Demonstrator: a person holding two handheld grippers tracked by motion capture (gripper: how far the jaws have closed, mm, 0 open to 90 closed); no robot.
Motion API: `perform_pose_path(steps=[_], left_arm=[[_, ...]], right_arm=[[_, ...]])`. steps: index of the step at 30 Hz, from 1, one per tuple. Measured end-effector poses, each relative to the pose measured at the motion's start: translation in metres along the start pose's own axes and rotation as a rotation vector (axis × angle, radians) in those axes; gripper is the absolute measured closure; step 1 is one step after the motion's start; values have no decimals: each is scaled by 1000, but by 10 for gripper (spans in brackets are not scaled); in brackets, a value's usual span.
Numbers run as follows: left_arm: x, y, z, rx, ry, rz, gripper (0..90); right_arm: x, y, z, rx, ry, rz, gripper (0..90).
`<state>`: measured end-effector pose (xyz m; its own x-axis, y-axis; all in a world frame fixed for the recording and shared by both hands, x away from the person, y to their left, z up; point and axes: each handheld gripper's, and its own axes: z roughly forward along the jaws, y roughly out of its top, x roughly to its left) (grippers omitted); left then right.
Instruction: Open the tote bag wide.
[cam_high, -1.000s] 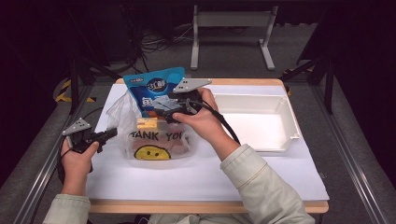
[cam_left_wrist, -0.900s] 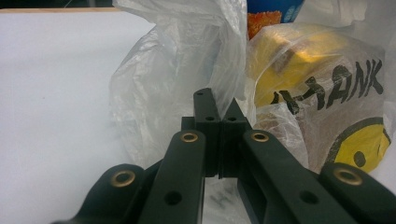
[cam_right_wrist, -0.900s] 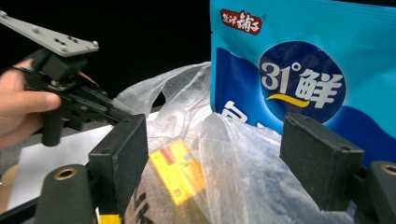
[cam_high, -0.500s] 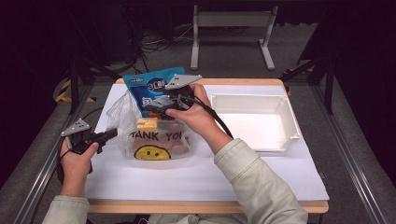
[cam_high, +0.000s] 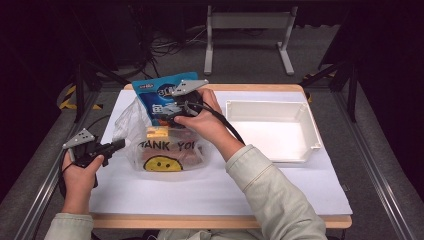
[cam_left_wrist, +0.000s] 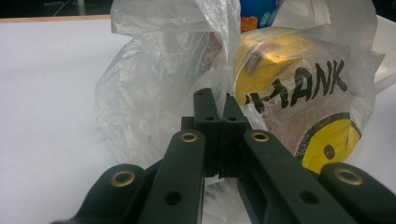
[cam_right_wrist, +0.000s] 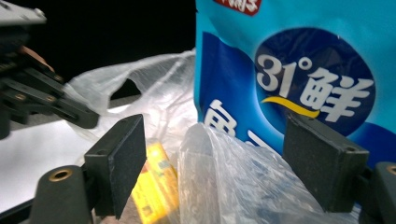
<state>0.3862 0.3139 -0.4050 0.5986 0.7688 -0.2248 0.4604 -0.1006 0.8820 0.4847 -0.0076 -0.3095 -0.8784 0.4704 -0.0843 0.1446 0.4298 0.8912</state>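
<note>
High view – bag: a clear plastic bag printed with a smiley face and "THANK YOU" sat on the white table, where it had been half a second before.
High view – pouch: a blue snack pouch stood upright in the bag's mouth, its top leaning toward the far left, roughly as in the earlier frame.
High view – right gripper: it was held at the pouch just above the bag, and had shifted slightly toward the person since the earlier frame.
High view – left gripper: it pointed at the bag's left edge, unmoved.
High view – tray: a white tray lay empty to the right, well apart from the bag.
Left gripper view – jaws: pressed together on a fold of the bag's film; a yellow packet showed through the plastic.
Right gripper view – jaws: spread wide, with the bag's rim rising between them and the pouch behind the right-hand pad.
</note>
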Motion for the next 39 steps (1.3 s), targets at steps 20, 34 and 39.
perform_pose_path(steps=[20, 34, 39], left_arm=[[2, 1, 0, -11, 1, -4, 891], [4, 2, 2, -16, 1, -6, 891], [5, 1, 2, -13, 7, -13, 891]], right_arm=[[-10, -8, -11, 178, -92, -62, 900], [-14, -16, -49, 77, -92, 7, 900], [-22, -28, -61, 71, -112, 56, 900]])
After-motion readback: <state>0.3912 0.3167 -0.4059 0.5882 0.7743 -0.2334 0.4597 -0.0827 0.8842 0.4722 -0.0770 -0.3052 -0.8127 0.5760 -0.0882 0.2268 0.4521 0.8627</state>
